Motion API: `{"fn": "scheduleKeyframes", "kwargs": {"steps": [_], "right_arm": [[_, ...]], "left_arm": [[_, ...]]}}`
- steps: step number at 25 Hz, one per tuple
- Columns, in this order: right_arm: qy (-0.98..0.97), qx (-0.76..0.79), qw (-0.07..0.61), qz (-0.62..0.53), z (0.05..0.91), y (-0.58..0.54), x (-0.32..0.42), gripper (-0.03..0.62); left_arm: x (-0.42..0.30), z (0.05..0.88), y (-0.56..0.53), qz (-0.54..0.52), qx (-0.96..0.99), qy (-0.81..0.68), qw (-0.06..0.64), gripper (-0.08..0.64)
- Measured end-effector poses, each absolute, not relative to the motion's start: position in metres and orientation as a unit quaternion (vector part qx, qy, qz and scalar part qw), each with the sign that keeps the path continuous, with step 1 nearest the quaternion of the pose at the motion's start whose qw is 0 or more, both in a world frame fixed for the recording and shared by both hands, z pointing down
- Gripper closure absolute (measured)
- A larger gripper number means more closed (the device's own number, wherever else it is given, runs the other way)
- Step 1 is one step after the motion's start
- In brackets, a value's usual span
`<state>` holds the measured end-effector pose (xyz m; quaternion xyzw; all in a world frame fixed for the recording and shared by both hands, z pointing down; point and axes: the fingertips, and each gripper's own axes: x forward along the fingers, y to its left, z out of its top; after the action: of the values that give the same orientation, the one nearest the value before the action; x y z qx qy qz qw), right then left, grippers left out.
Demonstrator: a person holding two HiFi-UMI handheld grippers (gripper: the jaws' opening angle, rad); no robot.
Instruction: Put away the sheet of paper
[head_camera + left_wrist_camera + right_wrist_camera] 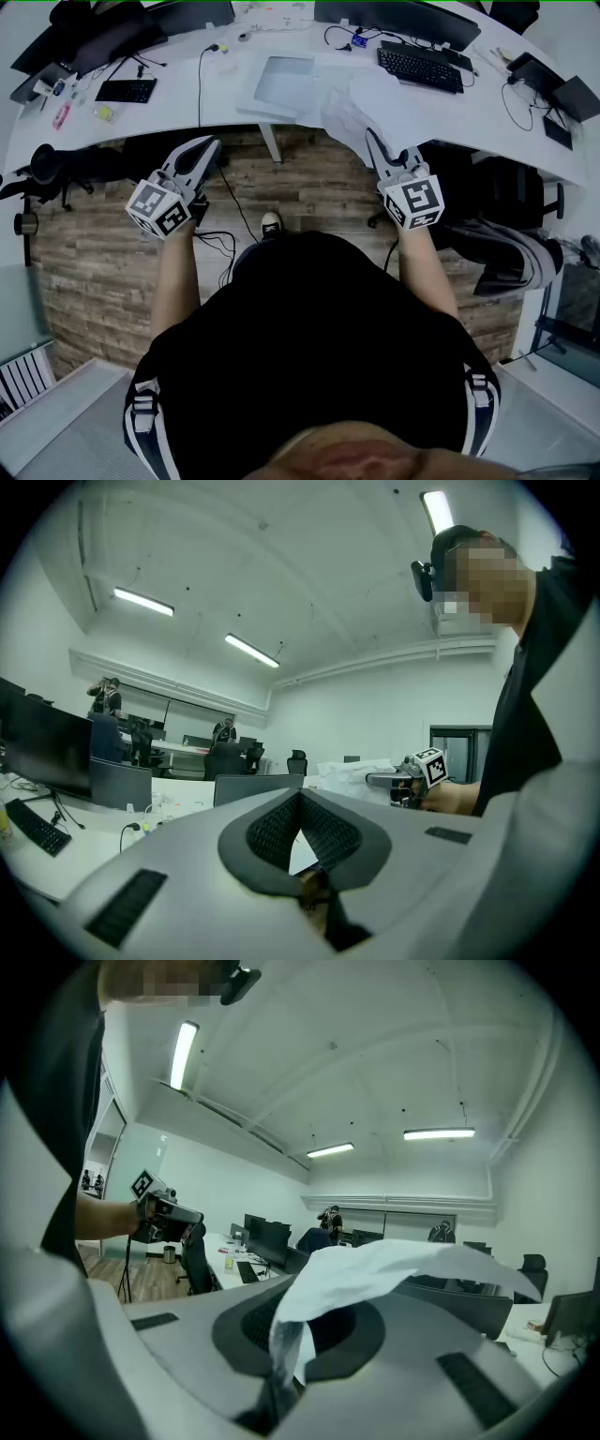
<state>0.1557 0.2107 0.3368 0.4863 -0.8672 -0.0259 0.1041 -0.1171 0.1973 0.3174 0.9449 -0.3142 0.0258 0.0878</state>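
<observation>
Right gripper view: the sheet of paper [384,1269] is pinched by one corner between the fingers of the right gripper [279,1354], and the rest is left flopping free. In the head view it is held at one o'clock above the worktop [487,122] edge, with a pale tray [281,84] at twelve o'clock. The fingers of the left gripper [208,148] are pressed together on nothing. With so little gripped and no support lent, the sheet could be torn or dropped if swung, or snagged on the keyboard [419,67].

In right gripper [372,137], sheet of paper [361,111] over desk [169,117]; left gripper [212,143] alongside.
</observation>
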Motion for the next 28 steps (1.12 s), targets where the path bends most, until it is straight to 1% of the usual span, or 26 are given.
{"fn": "scheduleKeyframes", "kwargs": {"steps": [4, 13, 28], "right_arm": [[-0.864, 0.491, 0.109, -0.027, 0.339, 0.198, 0.152, 0.578], [-0.847, 0.522, 0.1, 0.001, 0.341, 0.147, 0.14, 0.578], [-0.817, 0.566, 0.109, 0.015, 0.336, 0.089, 0.107, 0.578]], "left_arm": [[-0.121, 0.315, 0.187, 0.029, 0.949, -0.303, 0.086, 0.538], [-0.152, 0.328, 0.128, 0.027, 0.95, -0.29, 0.115, 0.538], [-0.199, 0.335, 0.057, 0.03, 0.959, -0.253, 0.121, 0.538]]}}
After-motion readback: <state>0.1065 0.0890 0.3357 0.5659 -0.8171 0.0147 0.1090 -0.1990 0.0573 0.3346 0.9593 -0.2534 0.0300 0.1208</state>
